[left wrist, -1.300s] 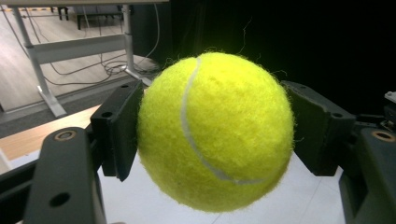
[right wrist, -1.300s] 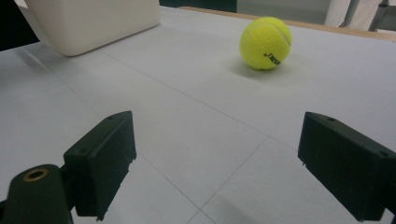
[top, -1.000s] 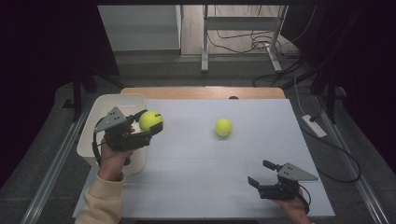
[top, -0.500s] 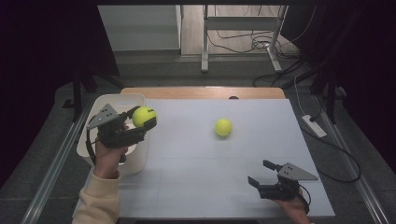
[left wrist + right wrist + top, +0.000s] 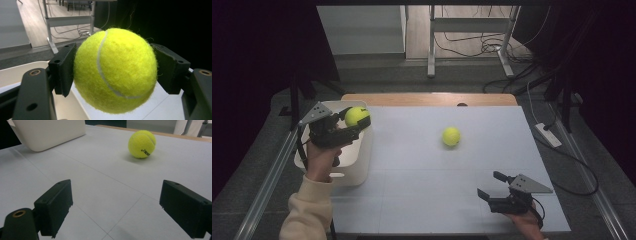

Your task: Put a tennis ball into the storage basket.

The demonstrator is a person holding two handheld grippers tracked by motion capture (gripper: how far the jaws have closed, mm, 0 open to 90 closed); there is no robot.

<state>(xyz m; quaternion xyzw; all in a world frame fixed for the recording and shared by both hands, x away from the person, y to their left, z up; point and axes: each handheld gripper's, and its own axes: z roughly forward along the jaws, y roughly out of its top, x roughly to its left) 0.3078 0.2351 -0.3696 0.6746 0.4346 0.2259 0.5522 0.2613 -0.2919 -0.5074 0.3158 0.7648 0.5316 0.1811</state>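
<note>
Dark walls stand all around, and a white counter (image 5: 422, 175) sits in the light. At its left edge is a white bin (image 5: 357, 165). The left gripper (image 5: 357, 120) is up over the bin, pinching a yellow tennis ball (image 5: 356, 115) between its two black jaws. A second tennis ball (image 5: 451, 136) rests near the middle of the counter. The right gripper (image 5: 492, 186) is by the near right corner, its jaws spread wide with nothing between them

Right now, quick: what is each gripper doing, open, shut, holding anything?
Left gripper: shut on a tennis ball, above the white bin.
Right gripper: open, holding nothing, low over the table.
</note>
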